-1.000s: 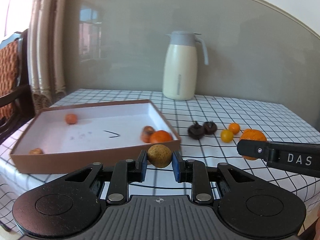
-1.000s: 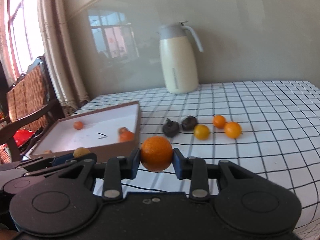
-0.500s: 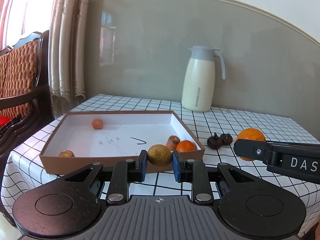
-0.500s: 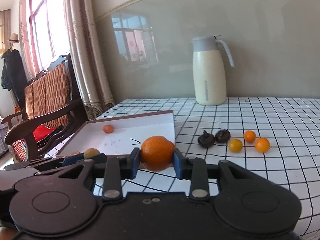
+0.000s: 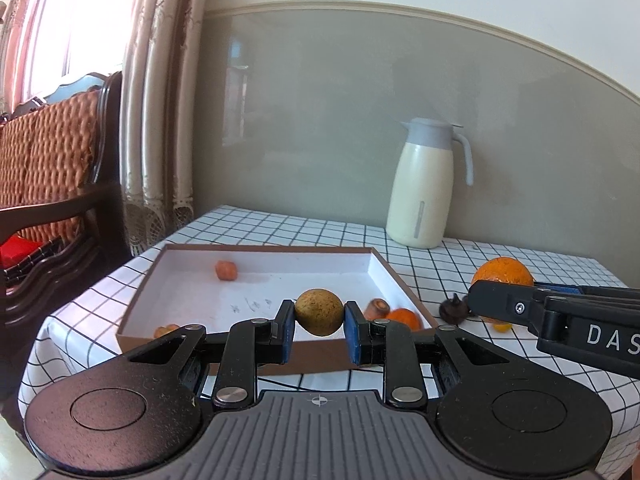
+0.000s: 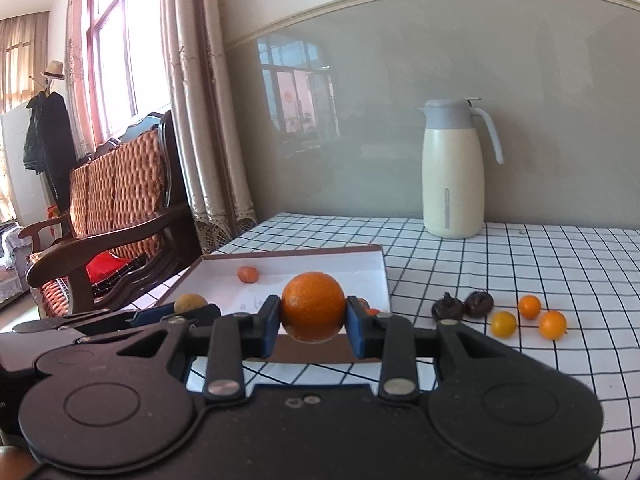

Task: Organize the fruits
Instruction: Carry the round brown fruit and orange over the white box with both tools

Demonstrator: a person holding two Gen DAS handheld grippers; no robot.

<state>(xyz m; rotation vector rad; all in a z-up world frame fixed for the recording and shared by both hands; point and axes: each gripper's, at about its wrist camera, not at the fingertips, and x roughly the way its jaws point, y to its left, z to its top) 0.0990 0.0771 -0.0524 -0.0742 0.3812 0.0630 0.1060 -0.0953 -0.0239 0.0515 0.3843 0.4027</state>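
My left gripper point(image 5: 319, 322) is shut on a round brownish-yellow fruit point(image 5: 319, 311), held in the air in front of the near wall of the shallow brown box point(image 5: 256, 354). My right gripper point(image 6: 313, 318) is shut on an orange point(image 6: 313, 305), also lifted, just right of the left one. The box point(image 6: 304, 252) has a white floor and holds several small orange and brown fruits point(image 5: 226, 270). On the checked tablecloth point(image 6: 540, 264) to the right lie two dark fruits point(image 6: 448, 307) and three small yellow-orange fruits point(image 6: 529, 306).
A cream jug with a grey lid point(image 6: 454, 168) stands at the back of the table by the grey wall. A wooden wicker chair point(image 6: 116, 196) and curtains point(image 5: 160, 100) are off the table's left side. The table edge falls away near the box's left corner.
Both grippers have risen and pulled back towards me with their fruits still held. The box and the table now look smaller and lower in both views.
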